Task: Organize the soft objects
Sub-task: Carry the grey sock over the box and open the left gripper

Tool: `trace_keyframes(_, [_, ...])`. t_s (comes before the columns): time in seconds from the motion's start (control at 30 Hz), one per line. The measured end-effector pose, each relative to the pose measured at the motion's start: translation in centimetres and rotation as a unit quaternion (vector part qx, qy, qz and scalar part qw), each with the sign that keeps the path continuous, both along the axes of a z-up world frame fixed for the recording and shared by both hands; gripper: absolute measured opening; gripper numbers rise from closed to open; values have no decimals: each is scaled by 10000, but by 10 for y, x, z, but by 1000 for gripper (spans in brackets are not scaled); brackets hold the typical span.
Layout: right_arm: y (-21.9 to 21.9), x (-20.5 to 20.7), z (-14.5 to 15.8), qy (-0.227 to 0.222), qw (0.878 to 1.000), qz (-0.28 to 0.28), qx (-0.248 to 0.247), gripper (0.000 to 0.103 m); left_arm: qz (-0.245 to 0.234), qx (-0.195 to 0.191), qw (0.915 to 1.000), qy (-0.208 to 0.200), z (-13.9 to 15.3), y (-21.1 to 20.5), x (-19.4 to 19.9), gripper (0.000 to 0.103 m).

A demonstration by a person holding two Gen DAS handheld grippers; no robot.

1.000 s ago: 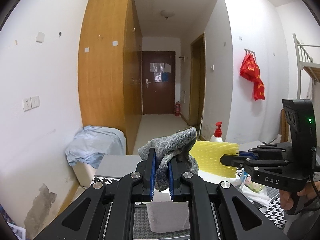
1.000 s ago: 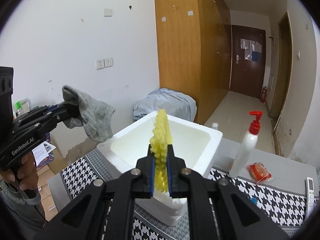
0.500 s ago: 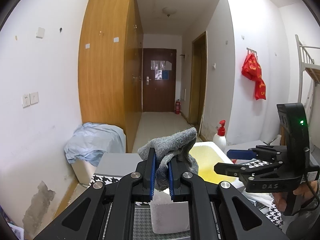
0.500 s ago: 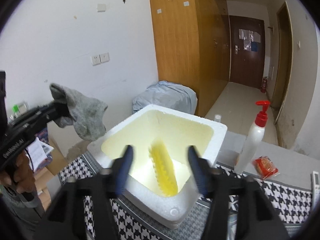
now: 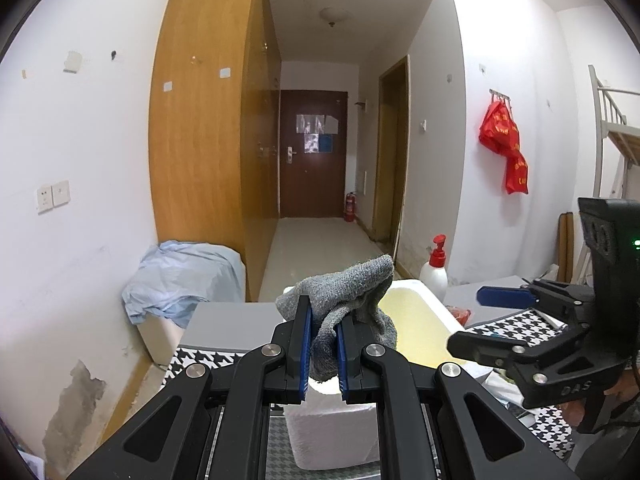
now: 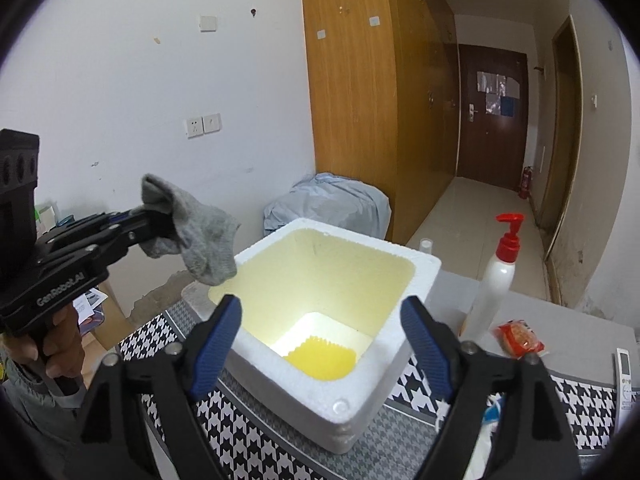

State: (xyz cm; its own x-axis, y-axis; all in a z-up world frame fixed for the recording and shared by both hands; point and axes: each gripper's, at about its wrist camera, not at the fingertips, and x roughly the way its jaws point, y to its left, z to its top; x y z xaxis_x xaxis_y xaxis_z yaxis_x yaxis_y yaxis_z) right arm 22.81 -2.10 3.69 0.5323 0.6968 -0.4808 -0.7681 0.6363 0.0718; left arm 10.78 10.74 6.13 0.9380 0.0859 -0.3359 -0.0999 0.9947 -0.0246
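My left gripper (image 5: pixel 322 320) is shut on a grey sock (image 5: pixel 352 288) and holds it in the air just left of a white foam box (image 6: pixel 392 364). The sock (image 6: pixel 200 240) hangs at the box's left rim in the right wrist view. My right gripper (image 6: pixel 320 340) is wide open and empty above the box's near side. A yellow sponge (image 6: pixel 322 362) lies flat on the bottom of the box. In the left wrist view the right gripper (image 5: pixel 496 312) stands open to the right of the box (image 5: pixel 420 320).
The box stands on a houndstooth-patterned table (image 6: pixel 520 396). A white pump bottle with a red top (image 6: pixel 498 272), a red snack packet (image 6: pixel 518 338) and a remote (image 6: pixel 624 372) lie to the right. A bin draped in blue cloth (image 6: pixel 332 204) stands by the wall.
My right gripper opened and let go of the yellow sponge, which dropped to the bottom of the foam box. My left gripper with the sock moved closer to the box.
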Motion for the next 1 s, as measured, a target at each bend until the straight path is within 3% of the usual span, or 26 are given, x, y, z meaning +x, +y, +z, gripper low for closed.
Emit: trace_keyframes(1.0, [-68,4,-8,-42,9971,-754,89,95,-537,-42,9970,559,-11,-15,62,12])
